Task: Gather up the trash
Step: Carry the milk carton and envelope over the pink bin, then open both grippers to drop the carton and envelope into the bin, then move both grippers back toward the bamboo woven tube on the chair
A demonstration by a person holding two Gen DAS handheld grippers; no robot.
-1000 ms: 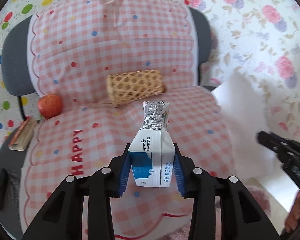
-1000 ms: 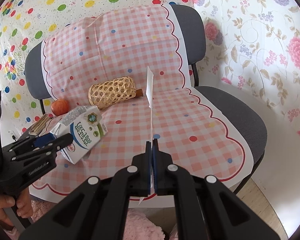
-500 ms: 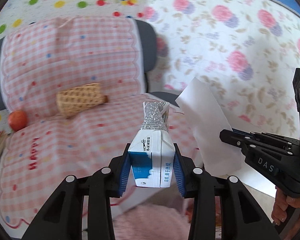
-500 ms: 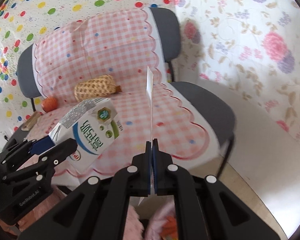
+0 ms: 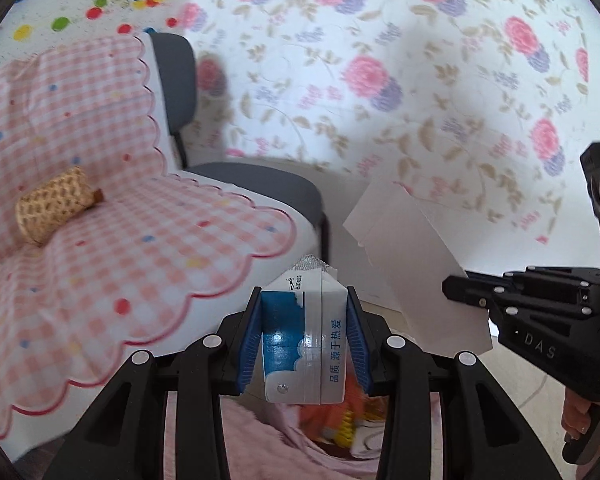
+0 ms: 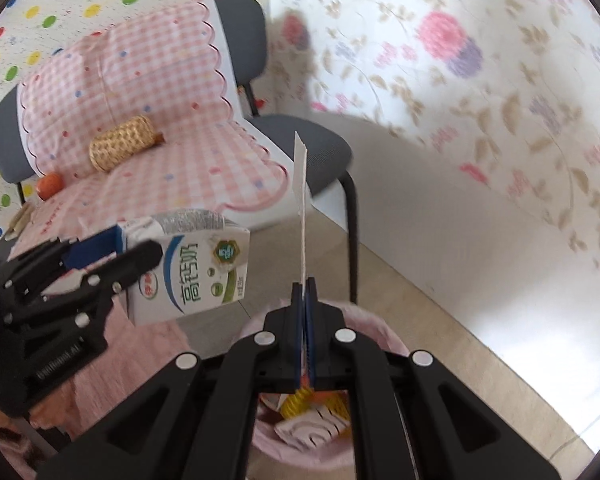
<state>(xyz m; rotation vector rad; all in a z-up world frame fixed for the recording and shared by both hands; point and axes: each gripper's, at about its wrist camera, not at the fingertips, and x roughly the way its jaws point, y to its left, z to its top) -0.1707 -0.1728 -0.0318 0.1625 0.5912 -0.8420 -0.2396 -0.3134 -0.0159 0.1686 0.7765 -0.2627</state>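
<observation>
The left gripper [image 5: 303,340] is clamped on a milk carton [image 5: 302,344] and the right gripper [image 6: 305,312] pinches a white paper sheet [image 6: 301,200], both above a pink bin [image 6: 384,334]

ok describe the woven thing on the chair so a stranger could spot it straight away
Find the grey chair draped in a pink checked cloth. On its seat, against the backrest, lies a tan woven wicker cylinder on its side. A round red fruit lies near it, but only the cylinder has an open lattice weave.
</observation>
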